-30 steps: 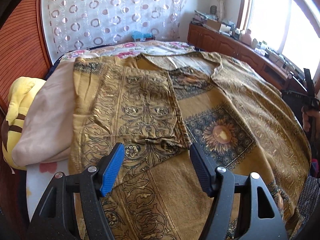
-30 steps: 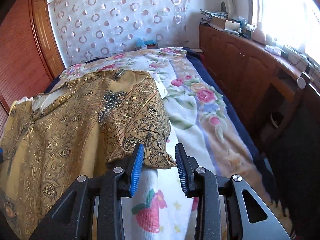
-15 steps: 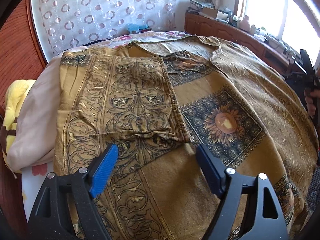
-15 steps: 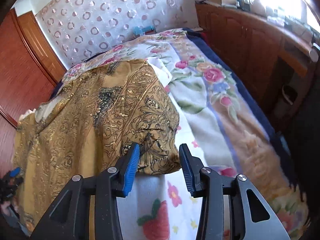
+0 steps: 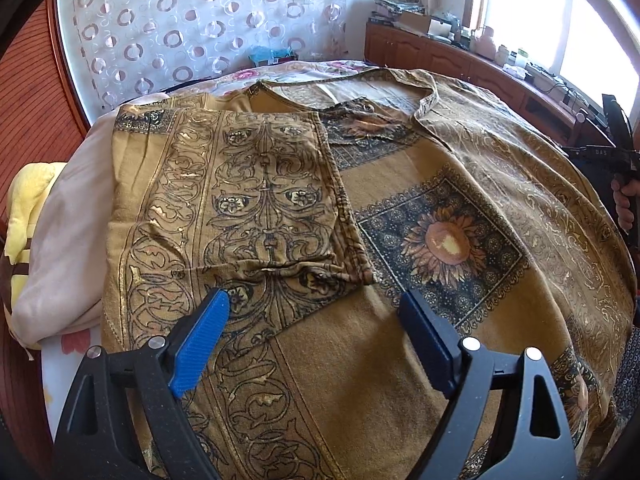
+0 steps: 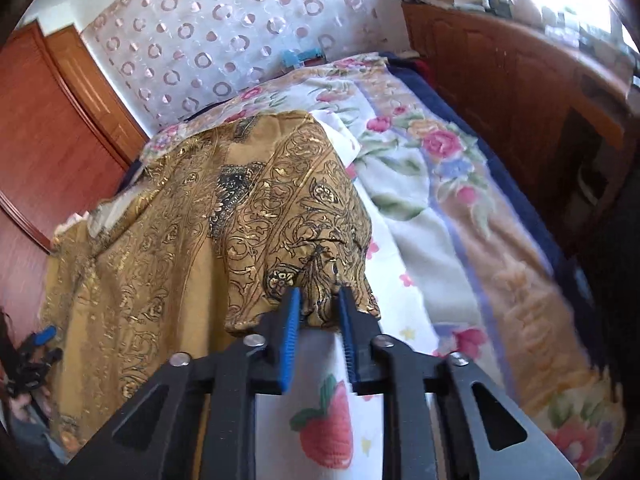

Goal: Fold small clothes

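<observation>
- The right tongs (image 6: 318, 300) are pinching the sleeve cuff (image 6: 320, 276) of the gold shirt (image 5: 400, 380), having just been closing on it.
- The left tongs (image 5: 312, 316) have just been opening and are hovering empty above the folded left sleeve (image 5: 240, 200).
- The shirt is lying spread across the bed (image 6: 420, 208); folding the right sleeve inward is likely coming next.

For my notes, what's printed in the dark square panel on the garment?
A sunflower, orange-brown on a dark dotted ground; clearest in the left wrist view.

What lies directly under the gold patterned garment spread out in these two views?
The gold patterned garment lies on a floral bedsheet, seen beyond its far and right edges, and partly over a pale pillow at left. What lies beneath its middle is covered.
</observation>
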`<action>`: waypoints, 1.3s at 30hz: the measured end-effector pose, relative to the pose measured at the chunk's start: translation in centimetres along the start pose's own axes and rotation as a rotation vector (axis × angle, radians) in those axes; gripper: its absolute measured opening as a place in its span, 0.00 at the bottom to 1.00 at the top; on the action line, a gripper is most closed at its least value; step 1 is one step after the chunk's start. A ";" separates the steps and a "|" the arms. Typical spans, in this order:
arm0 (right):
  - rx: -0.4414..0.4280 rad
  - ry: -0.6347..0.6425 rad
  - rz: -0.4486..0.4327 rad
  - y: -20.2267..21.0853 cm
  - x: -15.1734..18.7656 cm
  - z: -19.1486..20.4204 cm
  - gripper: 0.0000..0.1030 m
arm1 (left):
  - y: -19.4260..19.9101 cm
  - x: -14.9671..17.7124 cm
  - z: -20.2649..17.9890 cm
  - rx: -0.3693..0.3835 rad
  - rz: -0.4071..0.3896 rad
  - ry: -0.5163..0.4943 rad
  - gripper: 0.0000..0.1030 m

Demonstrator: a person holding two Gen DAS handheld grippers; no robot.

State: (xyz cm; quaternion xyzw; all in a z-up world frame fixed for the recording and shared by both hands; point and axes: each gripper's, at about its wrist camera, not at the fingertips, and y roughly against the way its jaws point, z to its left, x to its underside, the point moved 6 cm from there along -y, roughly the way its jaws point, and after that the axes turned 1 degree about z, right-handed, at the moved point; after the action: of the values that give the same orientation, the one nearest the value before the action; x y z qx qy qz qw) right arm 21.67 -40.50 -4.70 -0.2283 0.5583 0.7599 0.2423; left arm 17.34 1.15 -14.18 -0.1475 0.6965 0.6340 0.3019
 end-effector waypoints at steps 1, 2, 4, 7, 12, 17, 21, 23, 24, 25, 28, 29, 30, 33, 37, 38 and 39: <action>0.031 0.028 -0.013 0.2 -0.2 0.3 0.07 | 0.0 0.0 0.1 0.000 0.000 0.000 0.85; 0.053 0.048 -0.032 0.4 -0.4 0.6 0.06 | 0.0 0.0 0.0 0.001 0.000 0.001 0.85; 0.108 0.095 -0.093 1.4 -1.1 1.4 0.06 | 0.0 0.0 0.0 0.000 0.000 0.000 0.85; 0.128 0.175 -0.156 2.6 -1.8 3.8 0.05 | -0.1 0.0 0.1 0.000 0.000 0.000 0.85; 0.110 0.309 -0.198 3.2 -1.4 9.0 0.05 | 0.1 0.0 -0.2 0.002 0.000 -0.009 0.85; 0.063 0.423 -0.147 1.4 1.8 13.7 0.05 | 1.6 -0.2 -0.2 -0.002 -0.058 -0.018 0.85; 0.040 0.472 -0.083 -0.8 4.6 15.5 0.05 | 4.2 -0.9 -0.4 -0.012 -0.139 0.006 0.85; 0.029 0.481 -0.052 -1.6 5.5 15.7 0.06 | 5.7 -1.3 -0.6 -0.014 -0.183 0.014 0.85; 0.028 0.487 -0.044 -1.9 5.9 15.9 0.06 | 6.5 -1.4 -0.8 -0.014 -0.208 0.017 0.85; 0.027 0.490 -0.039 -2.0 5.9 16.0 0.06 | 7.1 -1.6 -0.9 -0.011 -0.224 0.021 0.85; 0.048 0.482 -0.048 -1.4 5.8 15.9 0.06 | 9.0 -1.7 -1.7 0.025 -0.273 0.031 0.85; 0.043 0.478 -0.060 -0.8 5.7 16.1 0.09 | 9.7 -1.7 -2.0 0.032 -0.289 0.029 0.85; 0.027 0.473 -0.069 -0.1 5.9 16.4 0.09 | 10.1 -1.8 -2.1 0.038 -0.296 0.030 0.85; 0.007 0.462 -0.094 1.5 6.0 16.7 0.15 | 11.0 -2.1 -2.6 0.061 -0.310 0.034 0.85; 0.004 0.454 -0.158 3.4 5.9 16.2 0.35 | 11.7 -2.2 -3.0 0.072 -0.328 0.035 0.85; 0.012 0.442 -0.167 3.3 5.4 15.8 0.38 | 11.8 -2.2 -3.1 0.074 -0.331 0.034 0.85; 0.022 0.426 -0.170 3.0 4.9 15.4 0.40 | 11.8 -2.2 -3.2 0.073 -0.332 0.033 0.85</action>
State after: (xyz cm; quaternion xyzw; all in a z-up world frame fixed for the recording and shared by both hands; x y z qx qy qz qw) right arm 14.83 -25.92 -1.36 -0.4273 0.5839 0.6652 0.1844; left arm 11.40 -0.57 -3.42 -0.2599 0.6902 0.5471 0.3960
